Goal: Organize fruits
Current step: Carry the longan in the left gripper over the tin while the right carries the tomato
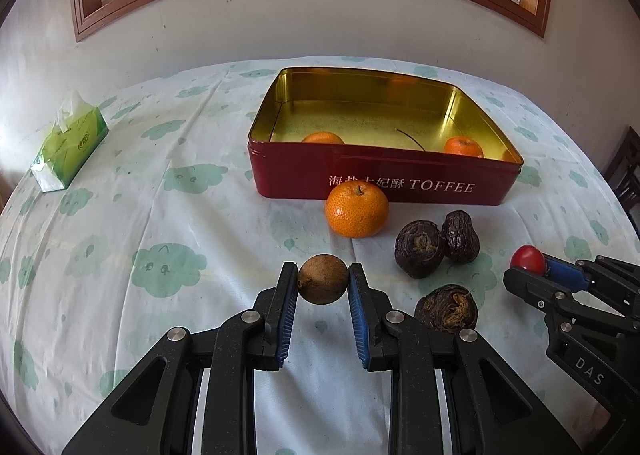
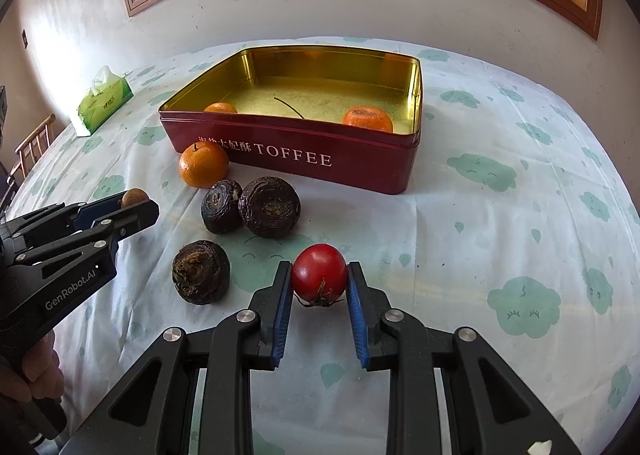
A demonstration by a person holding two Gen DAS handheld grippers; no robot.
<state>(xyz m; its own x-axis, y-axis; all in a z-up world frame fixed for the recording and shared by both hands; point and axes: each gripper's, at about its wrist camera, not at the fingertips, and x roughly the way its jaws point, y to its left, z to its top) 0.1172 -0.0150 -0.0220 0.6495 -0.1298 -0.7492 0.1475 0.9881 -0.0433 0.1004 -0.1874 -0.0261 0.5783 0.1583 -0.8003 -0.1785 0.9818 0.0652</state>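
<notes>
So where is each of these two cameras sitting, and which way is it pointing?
Left wrist: on the left gripper, looking down along its fingers at a brown fruit it holds; right gripper at the edge.
Right wrist: on the right gripper, which holds a tomato; a hand shows.
Both: the tin, an orange.

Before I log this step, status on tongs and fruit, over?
Left tongs shut on brown fruit. Right tongs shut on red tomato. Toffee tin open, two oranges inside. Path clear.
</notes>
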